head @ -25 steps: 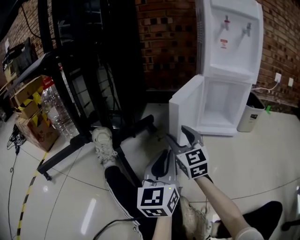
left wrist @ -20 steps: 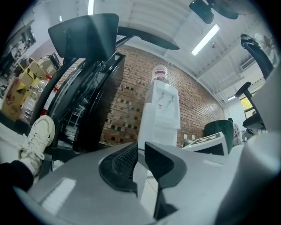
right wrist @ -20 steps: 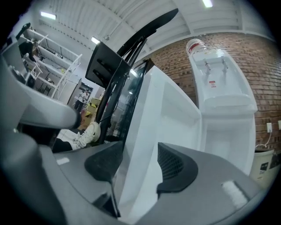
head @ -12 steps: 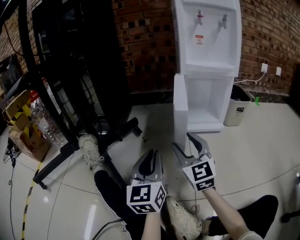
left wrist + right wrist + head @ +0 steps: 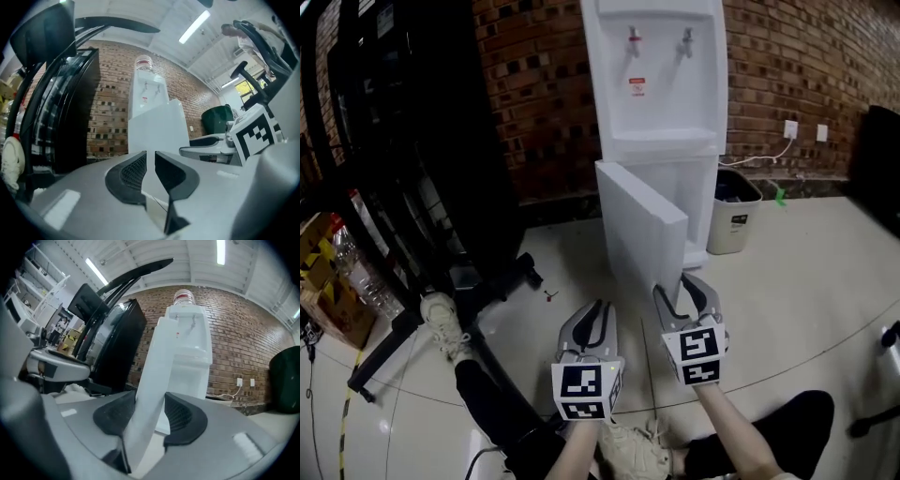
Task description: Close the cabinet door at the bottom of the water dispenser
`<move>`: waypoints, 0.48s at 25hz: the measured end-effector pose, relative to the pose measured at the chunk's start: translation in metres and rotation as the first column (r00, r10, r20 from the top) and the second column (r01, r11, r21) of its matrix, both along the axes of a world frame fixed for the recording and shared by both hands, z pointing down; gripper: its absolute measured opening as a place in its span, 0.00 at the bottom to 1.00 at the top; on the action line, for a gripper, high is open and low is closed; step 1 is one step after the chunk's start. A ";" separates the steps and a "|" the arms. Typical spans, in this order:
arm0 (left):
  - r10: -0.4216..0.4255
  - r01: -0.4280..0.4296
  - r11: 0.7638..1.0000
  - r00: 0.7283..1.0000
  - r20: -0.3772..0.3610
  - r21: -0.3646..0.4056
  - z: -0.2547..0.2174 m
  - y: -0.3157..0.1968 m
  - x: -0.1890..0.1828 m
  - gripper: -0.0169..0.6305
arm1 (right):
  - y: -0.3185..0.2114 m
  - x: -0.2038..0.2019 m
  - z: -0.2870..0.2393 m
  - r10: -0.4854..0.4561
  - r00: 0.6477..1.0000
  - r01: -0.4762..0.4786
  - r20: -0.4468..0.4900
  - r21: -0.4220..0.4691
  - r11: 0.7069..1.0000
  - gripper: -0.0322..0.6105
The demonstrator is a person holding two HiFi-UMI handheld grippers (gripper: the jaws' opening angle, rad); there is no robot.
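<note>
A: Your right gripper [image 5: 680, 296] sat at the free edge of the cabinet door [image 5: 642, 234], jaws closing with that edge between them; I couldn't see the pads pressing yet. The door stood swung out from the foot of the water dispenser [image 5: 654, 84], towards you.

B: And your left gripper [image 5: 598, 314], beside the door, had its jaws only a narrow slit apart, holding nothing. The floor [image 5: 787, 281] was pale, glossy tile. A brick wall [image 5: 544, 103] ran behind the dispenser, with a grey bin [image 5: 733, 211] just to its right and a black rack [image 5: 394, 141] to its left.
</note>
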State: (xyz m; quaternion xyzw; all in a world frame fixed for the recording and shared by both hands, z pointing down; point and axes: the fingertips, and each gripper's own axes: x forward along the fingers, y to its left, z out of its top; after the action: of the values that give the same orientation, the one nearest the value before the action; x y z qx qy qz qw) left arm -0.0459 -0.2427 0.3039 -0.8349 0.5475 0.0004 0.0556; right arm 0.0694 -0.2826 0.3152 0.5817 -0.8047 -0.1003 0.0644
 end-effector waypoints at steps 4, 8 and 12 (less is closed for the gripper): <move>-0.038 0.039 0.999 0.999 -0.005 0.036 -0.013 -0.018 0.011 0.11 | -0.013 0.028 -0.001 0.046 0.999 -0.046 0.019 -0.017 0.999 0.36; -0.062 0.062 0.996 0.998 -0.002 0.065 -0.028 -0.036 0.025 0.11 | -0.020 0.043 -0.004 0.068 0.997 -0.067 0.022 -0.014 0.998 0.36; -0.080 0.081 0.993 0.997 -0.013 0.083 -0.036 -0.048 0.038 0.11 | -0.025 0.053 -0.005 0.091 0.995 -0.090 0.041 -0.007 0.996 0.36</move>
State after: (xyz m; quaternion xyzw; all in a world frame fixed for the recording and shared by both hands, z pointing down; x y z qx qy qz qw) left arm -0.0077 -0.2908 0.2680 -0.8092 0.5805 0.0249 0.0875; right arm 0.1220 -0.3080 0.3106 0.6193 -0.7789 -0.0834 0.0536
